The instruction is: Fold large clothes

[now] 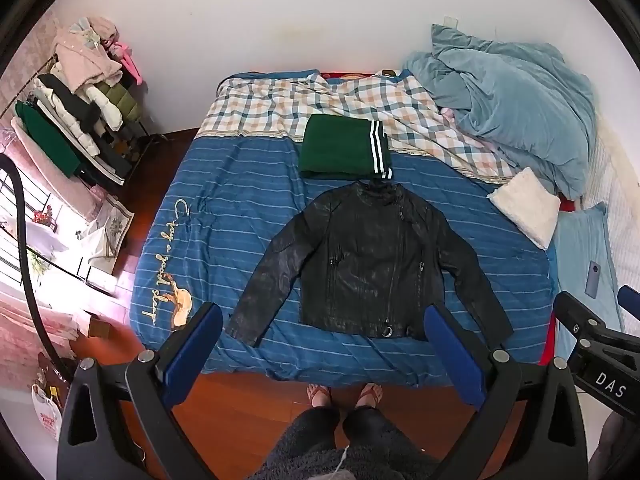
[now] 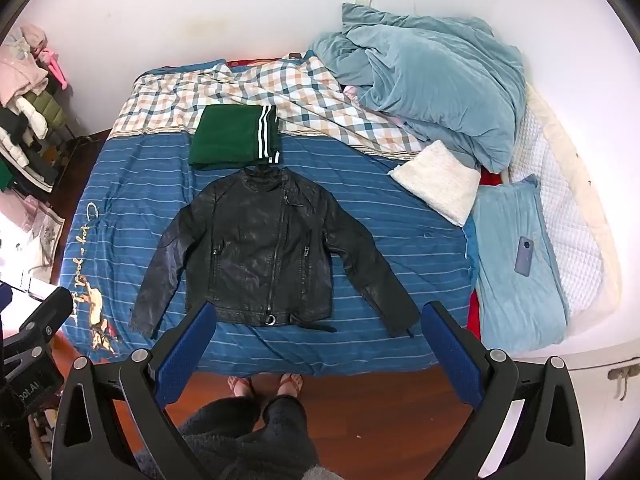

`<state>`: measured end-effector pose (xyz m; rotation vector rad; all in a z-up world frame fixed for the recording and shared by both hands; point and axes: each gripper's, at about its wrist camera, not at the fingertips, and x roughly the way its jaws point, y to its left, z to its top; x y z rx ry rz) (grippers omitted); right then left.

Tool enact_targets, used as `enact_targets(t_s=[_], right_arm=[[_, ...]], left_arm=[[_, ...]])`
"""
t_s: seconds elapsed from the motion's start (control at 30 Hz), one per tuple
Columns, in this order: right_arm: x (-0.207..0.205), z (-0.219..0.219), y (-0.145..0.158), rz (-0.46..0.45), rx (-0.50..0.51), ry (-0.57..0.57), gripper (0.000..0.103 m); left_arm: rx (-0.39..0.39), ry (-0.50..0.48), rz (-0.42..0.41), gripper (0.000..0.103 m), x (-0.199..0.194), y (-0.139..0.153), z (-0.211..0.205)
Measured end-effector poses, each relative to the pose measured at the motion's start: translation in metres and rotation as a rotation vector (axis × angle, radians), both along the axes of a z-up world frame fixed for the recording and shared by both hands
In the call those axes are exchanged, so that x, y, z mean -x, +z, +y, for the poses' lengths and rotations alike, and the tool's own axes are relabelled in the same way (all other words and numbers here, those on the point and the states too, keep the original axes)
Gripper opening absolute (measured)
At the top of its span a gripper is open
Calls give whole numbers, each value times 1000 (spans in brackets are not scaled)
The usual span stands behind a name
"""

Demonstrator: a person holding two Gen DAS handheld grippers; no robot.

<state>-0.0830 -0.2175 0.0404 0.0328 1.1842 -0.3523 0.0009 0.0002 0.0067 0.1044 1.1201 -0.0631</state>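
A black leather jacket (image 1: 368, 256) lies flat and face up on the blue striped bed (image 1: 224, 216), sleeves spread to both sides, hem toward me. It also shows in the right wrist view (image 2: 264, 248). A folded green garment with white stripes (image 1: 344, 148) lies just beyond its collar, also in the right wrist view (image 2: 236, 138). My left gripper (image 1: 324, 320) is open and empty, held high above the bed's near edge. My right gripper (image 2: 318, 318) is open and empty, likewise above the near edge.
A crumpled light blue duvet (image 2: 432, 88) and checked sheet (image 2: 248, 88) fill the bed's far side. A white cushion (image 2: 440, 180), a blue pillow (image 2: 516, 264) and a phone (image 2: 524, 256) lie right. A loaded clothes rack (image 1: 76, 120) stands left. My feet (image 1: 344, 394) are on the wood floor.
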Motion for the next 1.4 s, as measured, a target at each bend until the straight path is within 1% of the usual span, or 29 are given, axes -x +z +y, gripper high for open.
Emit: enact_targets(t_s=[0.5, 0.83, 1.03, 1.4], right_arm=[[3, 5, 9, -18, 1, 5, 103], [2, 5, 13, -17, -2, 10, 103], [-3, 4, 23, -20, -2, 18, 103], [2, 5, 23, -34, 3, 18, 103]], left_arm=[[20, -12, -11, 103, 2, 4, 1], [15, -11, -15, 103, 0, 6, 1], [16, -11, -21, 103, -1, 9, 2], [23, -8, -34, 103, -1, 14, 2]])
